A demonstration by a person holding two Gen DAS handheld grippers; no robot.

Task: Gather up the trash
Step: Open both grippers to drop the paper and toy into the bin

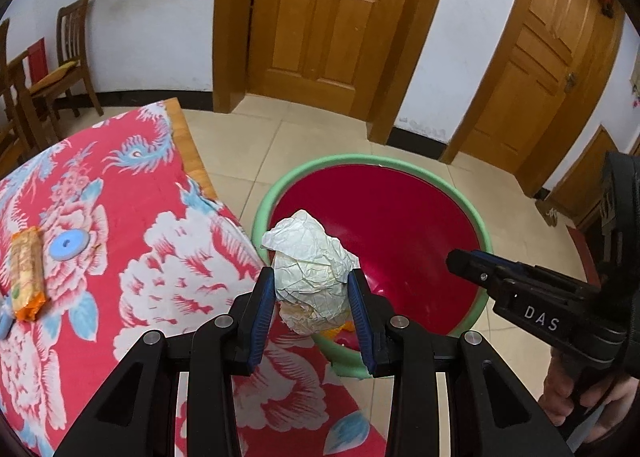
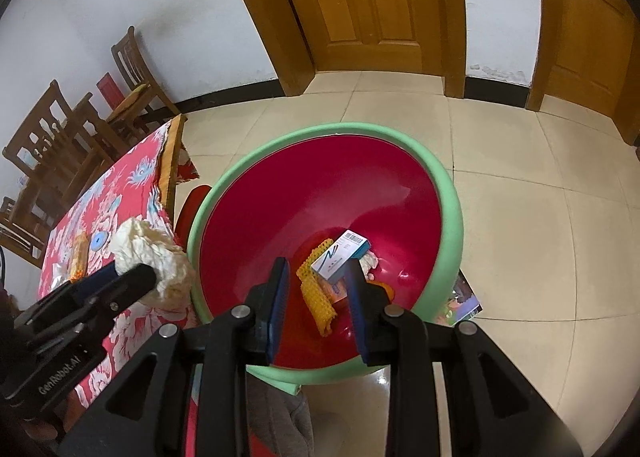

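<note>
My left gripper [image 1: 312, 277] is shut on a crumpled white paper ball [image 1: 308, 253], its blue pads pressing both sides. The ball hangs over the table's edge, at the near left rim of a red basin with a green rim [image 1: 280, 185] that stands on the floor. In the right wrist view the same ball [image 2: 152, 257] shows just left of the basin [image 2: 452, 193]. My right gripper [image 2: 316, 263] hovers over the basin, jaws apart with nothing between them. Below it lie a blue-and-white box [image 2: 340, 253], a yellow mesh piece [image 2: 318, 297] and other scraps.
The table wears a red floral cloth [image 1: 140, 177]; an orange snack wrapper [image 1: 26, 269] and a blue disc [image 1: 68, 243] lie on it at left. Wooden chairs [image 1: 68, 53] stand by the wall. A printed sheet [image 2: 464, 297] pokes out beside the basin. Tiled floor lies beyond.
</note>
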